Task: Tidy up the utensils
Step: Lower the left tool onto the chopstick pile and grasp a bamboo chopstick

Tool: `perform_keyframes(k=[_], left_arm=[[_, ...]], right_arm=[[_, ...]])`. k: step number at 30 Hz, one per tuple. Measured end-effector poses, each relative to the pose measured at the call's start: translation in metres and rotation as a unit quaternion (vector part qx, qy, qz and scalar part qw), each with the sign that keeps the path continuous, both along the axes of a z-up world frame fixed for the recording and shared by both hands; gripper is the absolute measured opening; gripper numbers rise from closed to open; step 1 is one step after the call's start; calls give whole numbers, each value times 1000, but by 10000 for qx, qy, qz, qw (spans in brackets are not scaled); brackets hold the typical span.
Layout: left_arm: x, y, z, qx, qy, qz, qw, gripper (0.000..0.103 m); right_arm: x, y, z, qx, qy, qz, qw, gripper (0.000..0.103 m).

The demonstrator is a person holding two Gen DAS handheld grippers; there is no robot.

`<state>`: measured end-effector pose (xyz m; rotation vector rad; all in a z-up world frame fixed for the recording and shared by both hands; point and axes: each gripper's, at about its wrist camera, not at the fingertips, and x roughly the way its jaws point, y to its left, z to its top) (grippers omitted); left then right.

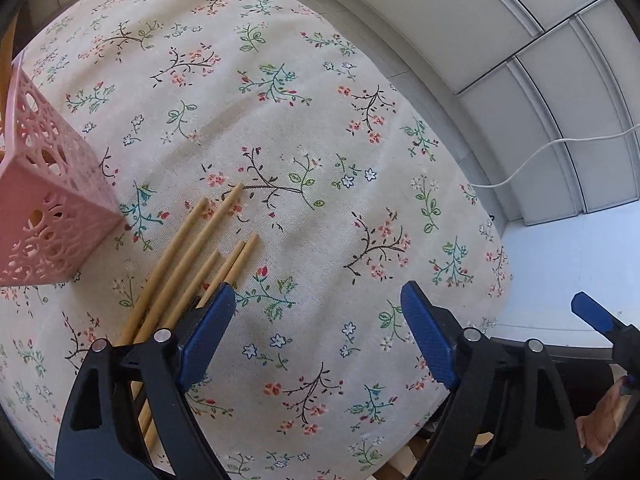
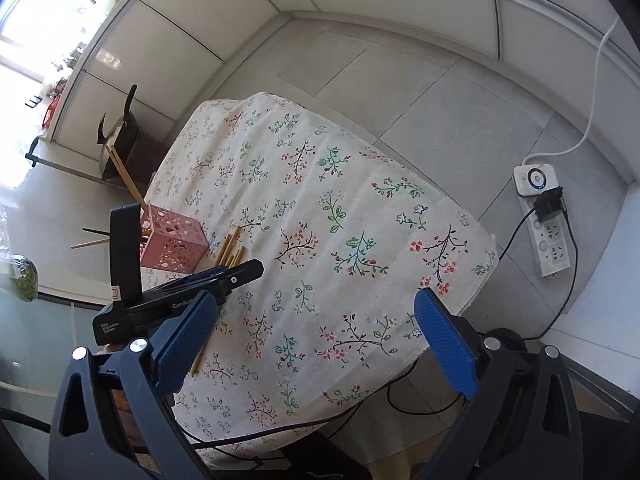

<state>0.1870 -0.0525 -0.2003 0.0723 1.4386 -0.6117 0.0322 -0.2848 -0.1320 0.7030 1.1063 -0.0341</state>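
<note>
Bamboo chopsticks (image 1: 192, 264) lay loose on the floral tablecloth (image 1: 320, 128) beside the pink perforated plastic holder (image 1: 44, 216), both the left gripper (image 1: 316, 332) and right gripper (image 2: 316, 336) gaped empty, so pickup seemingly awaited: straddle one stick, close.

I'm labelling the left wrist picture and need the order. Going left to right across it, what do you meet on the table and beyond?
pink holder → wooden chopsticks → bare floral tablecloth → white cable on the floor → tip of the right gripper
</note>
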Motion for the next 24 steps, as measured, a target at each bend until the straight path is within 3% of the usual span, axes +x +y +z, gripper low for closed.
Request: perform_keyframes(k=[19,22,24], left_arm=[[10,-3,-17,312,-149,11,9994,78],[7,-11,-20,757,-393,-195,9962,65],[6,-12,-20,1102,-539,-101,9924,43]], right_arm=[[2,0,-7,30,158,89,9998,96],[4,-2,-9,0,180,74,9998,96],[4,-3,-9,-18,200,27,9998,96]])
